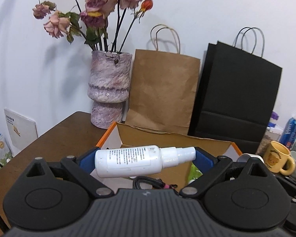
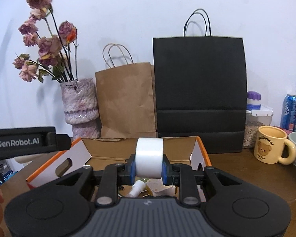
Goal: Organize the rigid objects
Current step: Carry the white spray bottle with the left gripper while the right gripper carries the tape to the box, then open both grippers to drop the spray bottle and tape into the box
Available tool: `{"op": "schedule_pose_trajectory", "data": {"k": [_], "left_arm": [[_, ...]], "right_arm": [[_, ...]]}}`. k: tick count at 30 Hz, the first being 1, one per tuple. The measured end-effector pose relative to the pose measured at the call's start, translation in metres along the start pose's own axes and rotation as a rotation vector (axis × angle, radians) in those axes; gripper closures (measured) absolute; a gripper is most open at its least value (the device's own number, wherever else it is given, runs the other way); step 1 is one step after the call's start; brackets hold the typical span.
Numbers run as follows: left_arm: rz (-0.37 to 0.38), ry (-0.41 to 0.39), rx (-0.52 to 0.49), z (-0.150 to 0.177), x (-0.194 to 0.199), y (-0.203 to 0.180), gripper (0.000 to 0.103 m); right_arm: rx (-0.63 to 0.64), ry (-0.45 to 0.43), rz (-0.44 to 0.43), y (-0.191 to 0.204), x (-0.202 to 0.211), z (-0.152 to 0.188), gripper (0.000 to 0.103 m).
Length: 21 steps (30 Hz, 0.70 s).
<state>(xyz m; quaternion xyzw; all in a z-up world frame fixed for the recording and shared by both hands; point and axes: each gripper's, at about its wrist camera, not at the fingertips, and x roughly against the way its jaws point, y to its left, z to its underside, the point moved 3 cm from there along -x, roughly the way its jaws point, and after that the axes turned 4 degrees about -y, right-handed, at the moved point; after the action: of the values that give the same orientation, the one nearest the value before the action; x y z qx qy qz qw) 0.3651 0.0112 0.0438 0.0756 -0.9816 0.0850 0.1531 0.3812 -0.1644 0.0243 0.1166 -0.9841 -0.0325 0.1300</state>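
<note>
My left gripper (image 1: 145, 158) is shut on a white spray bottle (image 1: 128, 161), held crosswise by its ends above an open cardboard box with orange edges (image 1: 167, 136). My right gripper (image 2: 149, 167) is shut on a white tape roll (image 2: 149, 155), held upright over the same box (image 2: 201, 150). Inside the box lie a small white bottle (image 2: 136, 190), a black cable (image 1: 146, 183) and a green item (image 1: 193, 172). The left gripper's body (image 2: 25, 141) shows at the left of the right wrist view.
A purple vase of dried roses (image 1: 108, 90), a brown paper bag (image 1: 161, 92) and a black paper bag (image 1: 236, 96) stand behind the box against the wall. A yellow bear mug (image 2: 270, 147), a grey cup, a blue can (image 2: 290, 110) and a food container stand at the right on the brown table (image 1: 59, 134).
</note>
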Motion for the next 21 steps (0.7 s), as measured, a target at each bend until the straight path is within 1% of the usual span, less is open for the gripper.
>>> {"op": "schedule_pose_trajectory", "data": {"k": [10, 14, 18, 20, 21], "left_arm": [[-0.038, 0.025, -0.040, 0.002, -0.046, 0.006, 0.004], [-0.045, 0.043, -0.057, 0.007, -0.055, 0.008, 0.003], [-0.038, 0.064, -0.041, 0.009, -0.058, 0.012, 0.003], [-0.038, 0.075, -0.045, 0.009, -0.059, 0.012, 0.001], [-0.041, 0.074, -0.053, 0.010, -0.059, 0.012, 0.000]], "right_arm": [[-0.001, 0.055, -0.007, -0.003, -0.051, 0.009, 0.079], [0.003, 0.078, -0.002, -0.007, -0.060, 0.014, 0.079], [-0.007, 0.100, -0.005, -0.010, -0.062, 0.018, 0.079], [-0.008, 0.107, -0.005, -0.010, -0.062, 0.019, 0.079], [-0.007, 0.108, -0.005, -0.011, -0.062, 0.020, 0.073]]}}
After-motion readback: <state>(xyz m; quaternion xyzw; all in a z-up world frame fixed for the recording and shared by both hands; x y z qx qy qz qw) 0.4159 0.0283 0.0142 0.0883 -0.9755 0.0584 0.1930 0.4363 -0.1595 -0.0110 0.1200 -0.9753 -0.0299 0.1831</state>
